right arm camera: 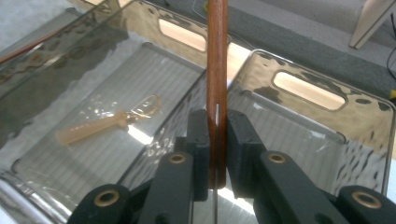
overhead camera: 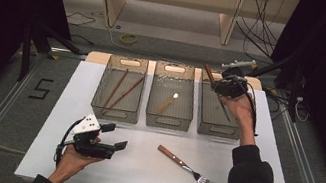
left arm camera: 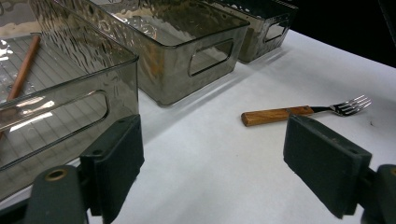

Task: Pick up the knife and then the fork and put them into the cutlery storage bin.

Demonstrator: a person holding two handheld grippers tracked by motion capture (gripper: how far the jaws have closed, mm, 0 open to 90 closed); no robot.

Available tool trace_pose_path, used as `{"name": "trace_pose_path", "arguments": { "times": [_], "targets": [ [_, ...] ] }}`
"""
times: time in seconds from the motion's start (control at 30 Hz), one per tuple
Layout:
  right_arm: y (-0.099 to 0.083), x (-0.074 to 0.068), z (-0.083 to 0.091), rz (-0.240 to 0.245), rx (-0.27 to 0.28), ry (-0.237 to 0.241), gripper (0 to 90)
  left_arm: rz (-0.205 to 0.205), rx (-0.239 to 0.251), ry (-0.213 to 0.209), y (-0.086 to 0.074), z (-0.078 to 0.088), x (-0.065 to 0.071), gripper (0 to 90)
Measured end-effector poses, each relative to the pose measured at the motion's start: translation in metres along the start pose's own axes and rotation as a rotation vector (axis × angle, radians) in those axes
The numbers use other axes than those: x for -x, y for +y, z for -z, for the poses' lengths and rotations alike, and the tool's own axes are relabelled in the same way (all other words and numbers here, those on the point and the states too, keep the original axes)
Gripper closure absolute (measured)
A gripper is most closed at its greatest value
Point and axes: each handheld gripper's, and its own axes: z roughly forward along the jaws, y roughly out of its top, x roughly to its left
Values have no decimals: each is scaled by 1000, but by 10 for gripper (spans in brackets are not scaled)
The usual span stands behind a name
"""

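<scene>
My right gripper (overhead camera: 222,83) hovers over the right-hand clear bin (overhead camera: 217,130), shut on a wooden-handled utensil (overhead camera: 208,72). In the right gripper view the brown handle (right arm camera: 217,56) stands upright between the pads of this gripper (right arm camera: 217,126), and a thin metal edge runs down below them. My left gripper (overhead camera: 115,135) rests low over the white table at the front left, open and holding nothing. Its view shows the wide gap of that gripper (left arm camera: 215,154), with a wooden-handled fork (left arm camera: 299,112) lying beyond it. The fork (overhead camera: 183,165) lies on the table in front of the bins.
Three clear bins stand in a row. The left bin (overhead camera: 115,113) holds two brown chopsticks (overhead camera: 120,89). The middle bin (overhead camera: 168,121) holds a light-handled spoon (overhead camera: 168,103). The white table top (overhead camera: 146,175) ends near the person's forearms. Cables lie on the floor behind.
</scene>
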Motion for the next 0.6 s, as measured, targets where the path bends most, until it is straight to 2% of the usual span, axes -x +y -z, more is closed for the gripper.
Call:
{"name": "trace_pose_path", "arguments": {
  "times": [0.47, 0.6],
  "targets": [
    [-5, 11, -14, -57, -25, -25, 811, -3, -2, -1, 0, 0, 0, 194],
    [-6, 11, -18, -51, -35, -37, 811, -3, -3, -2, 0, 0, 0, 194]
  ]
}}
